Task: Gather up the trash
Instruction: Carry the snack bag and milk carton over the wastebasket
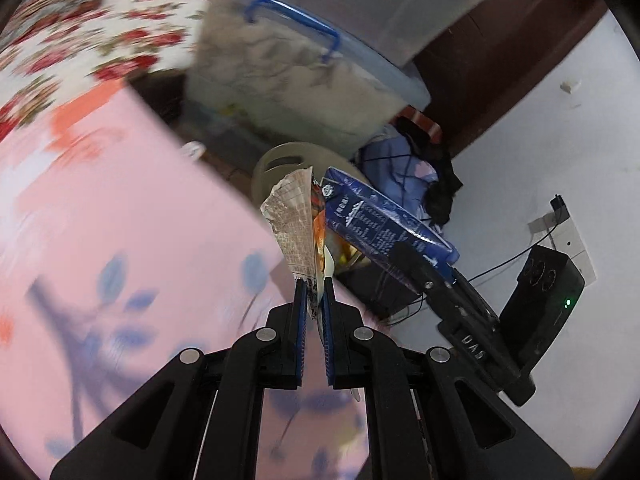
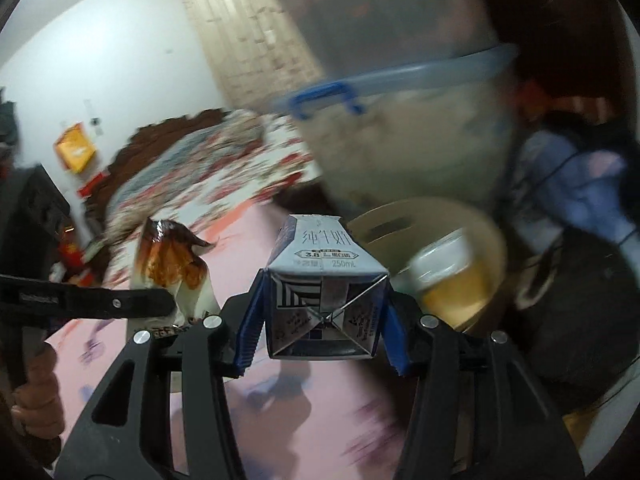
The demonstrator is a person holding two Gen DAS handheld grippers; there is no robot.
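Over the pink bedspread point(image 1: 120, 220), your left gripper point(image 1: 314, 292) pinches crumpled wrappers point(image 1: 296, 216), right gripper point(image 2: 320, 316) clamps the milk carton point(image 2: 320, 280); the beige bin point(image 2: 460, 216) sits ahead. Swinging fast could shake wrappers loose.

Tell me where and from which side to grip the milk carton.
Grip the milk carton across its two flat side panels near the folded bottom end, coming from that end along its length. The right gripper holds it exactly so: the parallel flat faces seat against the pads, while the folded end faces the camera.
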